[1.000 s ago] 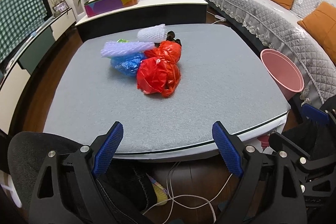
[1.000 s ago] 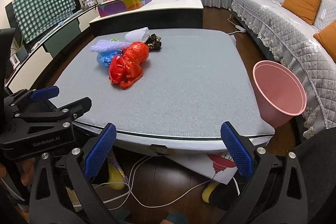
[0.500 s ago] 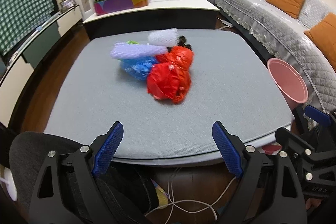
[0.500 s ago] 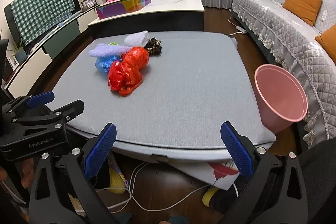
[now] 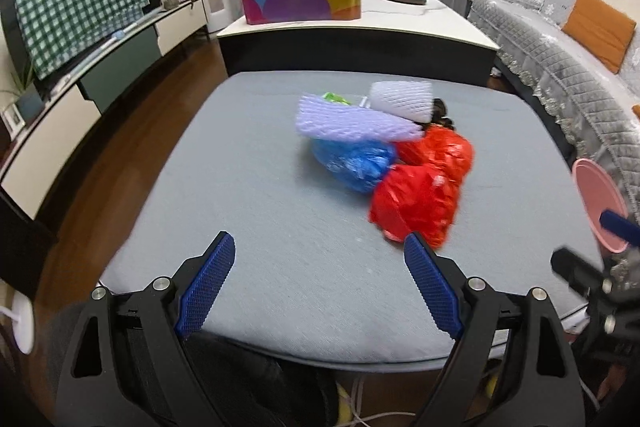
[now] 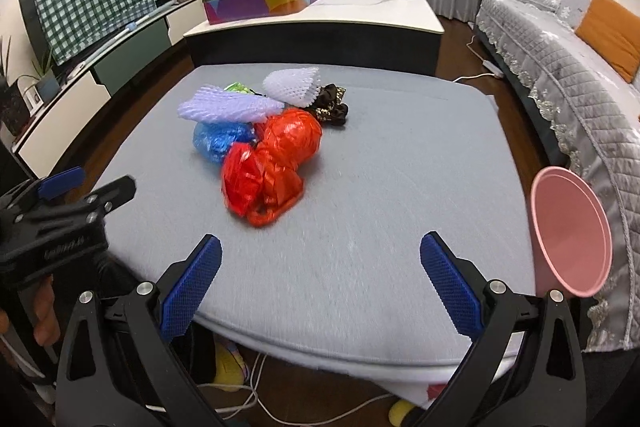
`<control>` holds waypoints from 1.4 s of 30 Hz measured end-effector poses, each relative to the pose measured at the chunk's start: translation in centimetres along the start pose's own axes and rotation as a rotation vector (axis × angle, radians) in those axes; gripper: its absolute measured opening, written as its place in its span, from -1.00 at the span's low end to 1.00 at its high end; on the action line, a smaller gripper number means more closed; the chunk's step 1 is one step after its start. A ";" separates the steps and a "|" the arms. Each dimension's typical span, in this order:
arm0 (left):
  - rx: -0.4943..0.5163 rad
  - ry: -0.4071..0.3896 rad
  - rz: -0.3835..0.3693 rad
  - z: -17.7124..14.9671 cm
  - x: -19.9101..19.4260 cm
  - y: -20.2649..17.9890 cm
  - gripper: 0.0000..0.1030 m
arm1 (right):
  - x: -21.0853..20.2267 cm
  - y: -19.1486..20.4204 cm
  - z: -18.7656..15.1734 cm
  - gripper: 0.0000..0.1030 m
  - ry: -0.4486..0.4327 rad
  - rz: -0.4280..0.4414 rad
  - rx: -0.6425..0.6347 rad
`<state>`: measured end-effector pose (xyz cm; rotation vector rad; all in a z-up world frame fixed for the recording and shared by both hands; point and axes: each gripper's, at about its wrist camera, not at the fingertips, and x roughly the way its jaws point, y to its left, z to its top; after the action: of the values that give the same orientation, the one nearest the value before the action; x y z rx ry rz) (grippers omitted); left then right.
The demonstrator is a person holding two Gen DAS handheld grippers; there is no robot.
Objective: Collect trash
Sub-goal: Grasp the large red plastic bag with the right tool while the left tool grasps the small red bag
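A heap of trash lies mid-table on the grey mat (image 5: 260, 187) (image 6: 400, 167): two red plastic bags (image 5: 416, 203) (image 6: 276, 163), a blue bag (image 5: 354, 159) (image 6: 218, 141), two white foam nets (image 5: 352, 121) (image 6: 228, 107), a green scrap (image 6: 236, 87) and a dark brown crumpled wrapper (image 6: 332, 103). My left gripper (image 5: 318, 287) hovers open over the near table edge, its right finger close to the nearest red bag. My right gripper (image 6: 320, 287) is open too, empty, short of the heap. A pink bin (image 6: 568, 235) (image 5: 600, 207) stands off the table's right side.
A grey-covered sofa (image 6: 560, 59) with orange cushions runs along the right. Behind the mat stands a white-topped table (image 6: 340, 11) bearing a colourful box and bowls. A TV cabinet with a checked cloth (image 5: 80, 7) lines the left wall. Cables lie on the floor below.
Both grippers have moved forward over the table edge toward the heap, which now appears larger and closer. Both stay open and empty.
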<state>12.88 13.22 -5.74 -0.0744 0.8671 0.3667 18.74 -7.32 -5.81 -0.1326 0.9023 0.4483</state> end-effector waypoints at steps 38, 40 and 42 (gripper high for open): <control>-0.011 0.093 -0.016 -0.8 3.7 0.2 0.63 | 4.9 -4.7 2.0 -0.11 0.110 -0.010 0.083; -0.011 0.100 -0.009 -0.7 3.8 0.1 0.63 | 3.7 -6.1 0.9 -0.11 0.096 -0.041 0.083; -0.013 0.122 -0.017 -0.5 4.0 0.0 0.63 | 2.8 -7.7 -0.2 -0.11 0.088 -0.078 0.075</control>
<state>14.85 14.24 -9.11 -0.1173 0.9844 0.3552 23.41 -13.46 -8.67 -0.1186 0.9953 0.3381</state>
